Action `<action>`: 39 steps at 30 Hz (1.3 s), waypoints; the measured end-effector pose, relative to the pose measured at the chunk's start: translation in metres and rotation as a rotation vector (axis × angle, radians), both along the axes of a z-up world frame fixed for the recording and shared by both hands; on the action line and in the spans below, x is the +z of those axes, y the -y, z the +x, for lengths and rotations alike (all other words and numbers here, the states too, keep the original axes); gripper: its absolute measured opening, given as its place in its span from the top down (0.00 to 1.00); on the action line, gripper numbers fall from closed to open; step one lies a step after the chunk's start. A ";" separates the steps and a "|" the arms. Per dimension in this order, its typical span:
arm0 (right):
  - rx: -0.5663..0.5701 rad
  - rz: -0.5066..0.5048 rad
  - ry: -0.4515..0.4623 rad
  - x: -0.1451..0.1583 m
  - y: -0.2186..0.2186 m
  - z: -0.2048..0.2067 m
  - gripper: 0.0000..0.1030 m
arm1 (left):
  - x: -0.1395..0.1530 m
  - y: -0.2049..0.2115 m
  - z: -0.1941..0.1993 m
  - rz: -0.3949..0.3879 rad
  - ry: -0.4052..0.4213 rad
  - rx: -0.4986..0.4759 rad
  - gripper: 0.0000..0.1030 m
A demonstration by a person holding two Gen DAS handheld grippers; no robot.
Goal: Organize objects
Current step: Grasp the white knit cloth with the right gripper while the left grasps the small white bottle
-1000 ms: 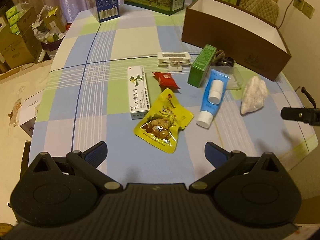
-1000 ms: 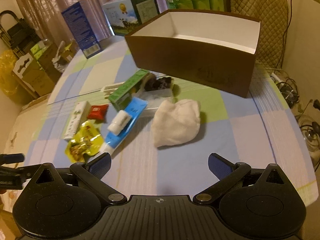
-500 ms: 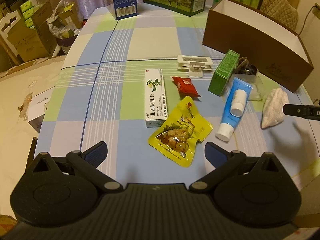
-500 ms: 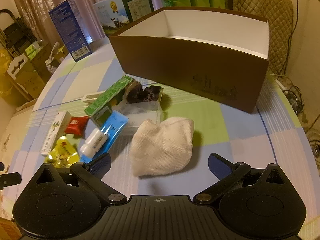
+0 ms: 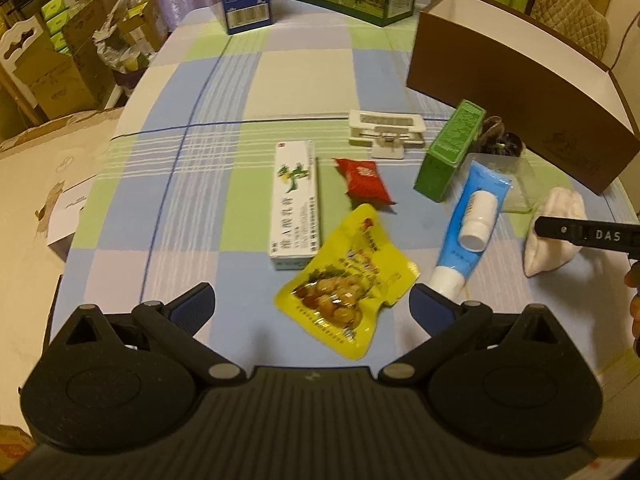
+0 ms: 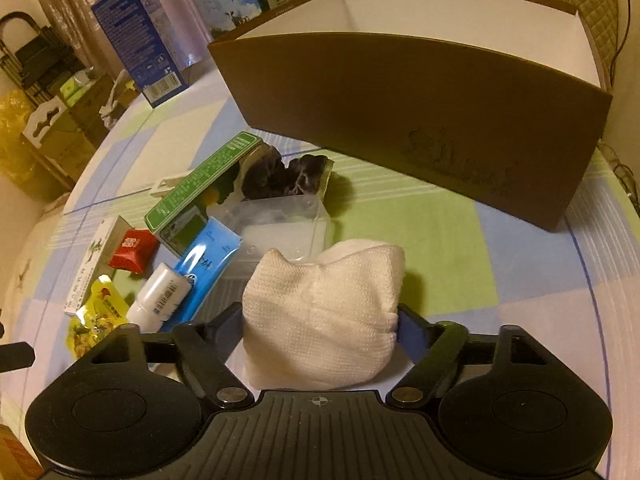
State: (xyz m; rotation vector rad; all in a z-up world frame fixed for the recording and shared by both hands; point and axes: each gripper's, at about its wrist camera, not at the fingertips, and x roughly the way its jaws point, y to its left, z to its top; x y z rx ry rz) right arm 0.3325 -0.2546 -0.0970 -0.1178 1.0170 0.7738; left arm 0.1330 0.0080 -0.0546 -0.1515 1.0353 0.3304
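from the left wrist view, the left hand-held gripper (image 5: 312, 300) hangs wide and empty over the yellow snack pouch (image 5: 347, 288), with the blue tube (image 5: 470, 236), red packet (image 5: 363, 180) and green box (image 5: 450, 152) all loose on the desk (image 5: 200, 184) in front of the brown box (image 5: 520, 92).

from the right wrist view, the right hand-held gripper (image 6: 320, 326) sits spread around the white cloth (image 6: 320, 312) — fingers beside it, not clearly squeezing yet. the brown box shows only bare white walls, so i'd say nothing looks packed yet.
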 end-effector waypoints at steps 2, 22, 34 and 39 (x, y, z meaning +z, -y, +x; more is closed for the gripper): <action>0.011 0.004 -0.001 0.002 0.003 0.003 0.48 | -0.001 0.006 0.007 -0.004 0.000 -0.016 0.01; -0.146 0.056 -0.067 0.032 0.091 0.027 0.54 | -0.027 0.080 0.088 -0.010 0.037 -0.312 0.36; -0.172 0.061 -0.075 0.032 0.119 0.036 0.53 | -0.038 0.089 0.104 -0.014 -0.001 -0.341 0.71; -0.166 0.065 -0.073 0.033 0.124 0.037 0.53 | -0.041 0.089 0.107 -0.011 -0.009 -0.326 0.78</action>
